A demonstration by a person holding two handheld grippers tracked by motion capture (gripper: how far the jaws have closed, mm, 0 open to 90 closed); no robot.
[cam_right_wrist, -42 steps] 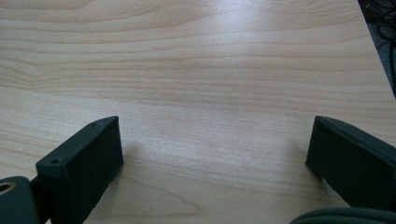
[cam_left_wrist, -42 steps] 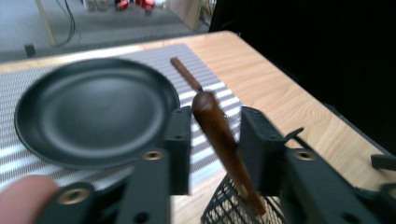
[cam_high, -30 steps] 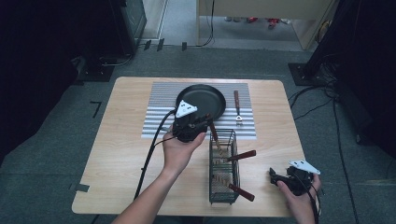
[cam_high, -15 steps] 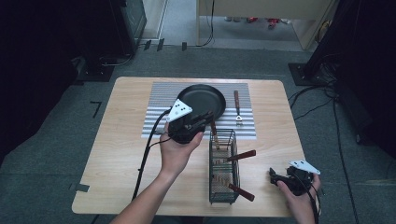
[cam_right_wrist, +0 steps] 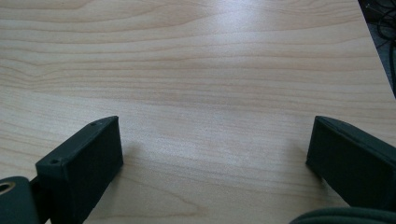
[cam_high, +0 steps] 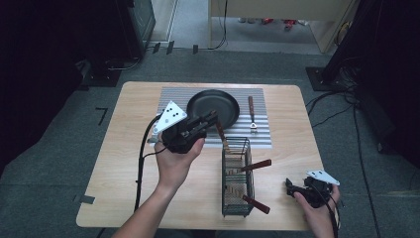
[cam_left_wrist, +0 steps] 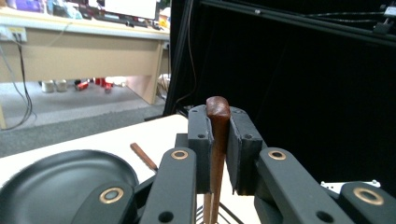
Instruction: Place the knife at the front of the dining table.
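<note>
While the left gripper point(cam_high: 210, 119) hangs above the table point(cam_high: 129, 163) beside the black pan point(cam_high: 214, 106), its jaws pinch the brown handle of a utensil point(cam_left_wrist: 217, 140), whose lower end reaches down into the wire basket point(cam_high: 236, 176). Two more brown-handled utensils sit in that basket, and another lies on the striped mat point(cam_high: 262, 134) right of the pan. At the near right corner, the right gripper point(cam_right_wrist: 215, 158) rests low over bare wood, jaws spread wide.

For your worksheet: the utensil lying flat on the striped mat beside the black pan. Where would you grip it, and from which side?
Grip the utensil at its brown wooden handle, coming from above with jaws across it. It lies flat and slim on the striped mat, clear of the pan.
</note>
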